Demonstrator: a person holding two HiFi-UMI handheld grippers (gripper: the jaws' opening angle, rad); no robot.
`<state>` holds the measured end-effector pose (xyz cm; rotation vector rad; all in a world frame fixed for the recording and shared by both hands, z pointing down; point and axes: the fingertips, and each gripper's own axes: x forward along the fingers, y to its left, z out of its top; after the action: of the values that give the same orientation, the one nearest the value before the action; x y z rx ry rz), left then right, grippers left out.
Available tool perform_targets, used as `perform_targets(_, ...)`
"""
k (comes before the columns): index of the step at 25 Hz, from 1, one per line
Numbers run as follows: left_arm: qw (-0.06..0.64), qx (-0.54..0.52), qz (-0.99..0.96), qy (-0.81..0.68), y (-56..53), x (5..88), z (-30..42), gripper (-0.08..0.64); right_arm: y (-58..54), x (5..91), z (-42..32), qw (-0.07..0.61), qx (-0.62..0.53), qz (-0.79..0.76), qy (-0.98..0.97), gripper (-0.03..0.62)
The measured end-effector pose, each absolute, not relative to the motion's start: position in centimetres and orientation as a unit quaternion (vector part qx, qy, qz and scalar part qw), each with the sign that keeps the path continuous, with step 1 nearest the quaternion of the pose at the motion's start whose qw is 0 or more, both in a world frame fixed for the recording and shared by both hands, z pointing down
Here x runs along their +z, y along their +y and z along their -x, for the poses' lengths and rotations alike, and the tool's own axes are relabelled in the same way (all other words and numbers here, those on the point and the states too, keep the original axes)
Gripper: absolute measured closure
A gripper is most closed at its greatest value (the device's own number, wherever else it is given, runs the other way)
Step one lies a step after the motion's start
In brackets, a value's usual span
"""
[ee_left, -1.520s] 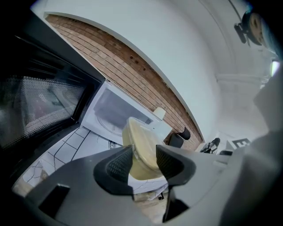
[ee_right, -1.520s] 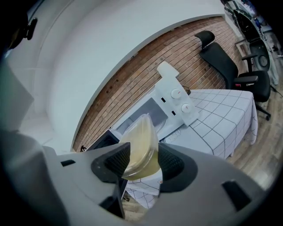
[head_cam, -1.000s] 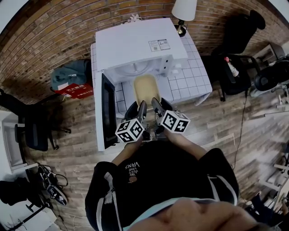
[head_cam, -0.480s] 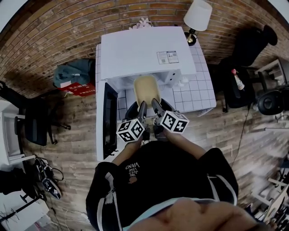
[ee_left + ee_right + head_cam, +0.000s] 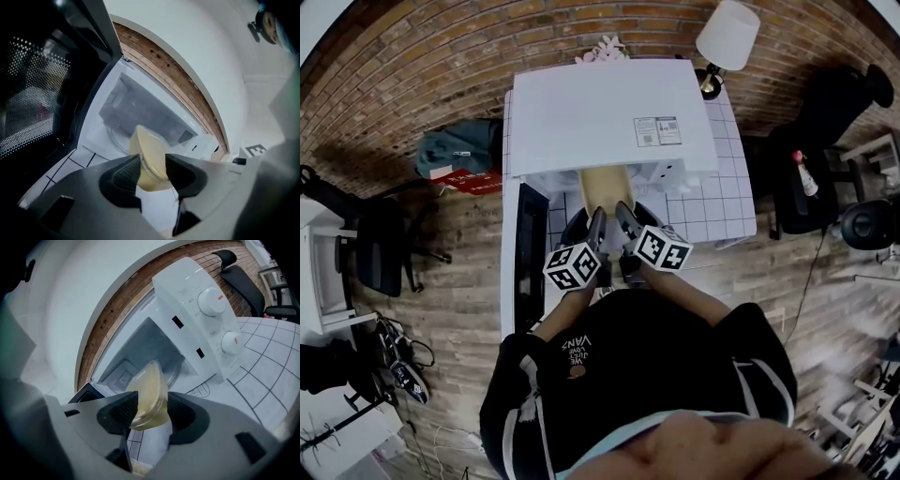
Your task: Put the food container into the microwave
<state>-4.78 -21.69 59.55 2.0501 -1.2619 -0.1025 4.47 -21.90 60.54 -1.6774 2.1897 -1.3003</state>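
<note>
We have carried the food container (image 5: 602, 187) forward: a second ago it lay wholly in front of the microwave (image 5: 609, 112), and now its far end is hidden under the oven's top edge. Our left gripper (image 5: 596, 223) and right gripper (image 5: 624, 216) have moved up with it, closer to the open cavity

Pale-yellow translucent plastic food container (image 5: 602, 186) at the white microwave (image 5: 605, 112).
It hangs at the cavity mouth; the dark-windowed door (image 5: 528, 246) stands wide open.
</note>
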Motion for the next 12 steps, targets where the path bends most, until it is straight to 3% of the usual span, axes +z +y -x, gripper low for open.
perform_targets(12, 0.374, -0.038, -0.779, -0.501, -25.5, 61.1, 4.9, 0.390, -25.9, 61.9, -4.3, 0.034, -0.434, 0.548, 0.714, 0.403)
